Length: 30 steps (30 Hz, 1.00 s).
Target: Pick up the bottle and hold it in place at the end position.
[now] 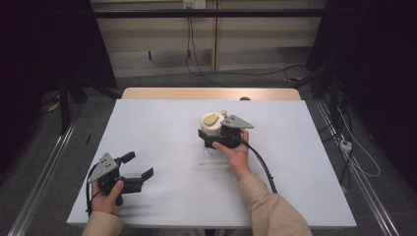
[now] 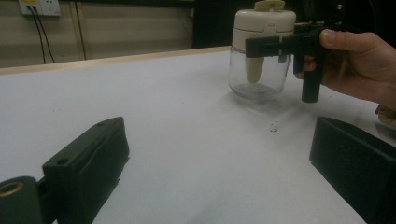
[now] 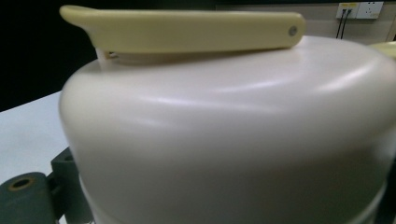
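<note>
I had right tool (image 1: 212,133) clamped on cream-lidded clear glass jar (image 2: 258,70), at lid band: glass slippery, fragile, so held firm plastic. Left tool (image 1: 132,171) rested apart on white surface (image 1: 167,196).

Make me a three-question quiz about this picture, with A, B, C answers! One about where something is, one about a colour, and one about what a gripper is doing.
1. Where is the jar?
A. middle of the table
B. on the floor
C. at the near left corner

2. What colour is the handle on the jar's lid?
A. red
B. pale yellow
C. blue

3. What is the left gripper doing?
A. squeezing the jar
B. holding a cable
C. open, holding nothing

Answers:
1 A, it stands mid-table.
2 B, the right gripper view shows it yellow.
3 C, its jaws are spread apart over bare table.
</note>
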Motion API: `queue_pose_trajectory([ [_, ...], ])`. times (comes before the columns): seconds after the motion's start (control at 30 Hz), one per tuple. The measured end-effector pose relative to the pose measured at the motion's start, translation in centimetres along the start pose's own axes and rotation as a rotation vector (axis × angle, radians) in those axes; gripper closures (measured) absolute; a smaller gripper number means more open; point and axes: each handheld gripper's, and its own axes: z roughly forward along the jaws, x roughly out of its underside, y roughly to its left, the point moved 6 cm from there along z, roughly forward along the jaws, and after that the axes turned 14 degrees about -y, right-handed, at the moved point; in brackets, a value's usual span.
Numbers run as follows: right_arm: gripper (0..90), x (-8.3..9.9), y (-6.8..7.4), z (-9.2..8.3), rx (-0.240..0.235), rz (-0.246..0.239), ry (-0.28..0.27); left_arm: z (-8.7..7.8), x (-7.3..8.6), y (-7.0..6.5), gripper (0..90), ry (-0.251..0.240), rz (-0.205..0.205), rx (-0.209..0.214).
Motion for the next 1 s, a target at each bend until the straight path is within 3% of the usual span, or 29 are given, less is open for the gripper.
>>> queue_pose_trajectory([
  [1.0, 7.0, 0.65, 0.26, 0.64, -0.009, 0.005, 0.007, -0.13, 0.08, 0.15, 3.7, 0.006, 0.001, -0.003],
])
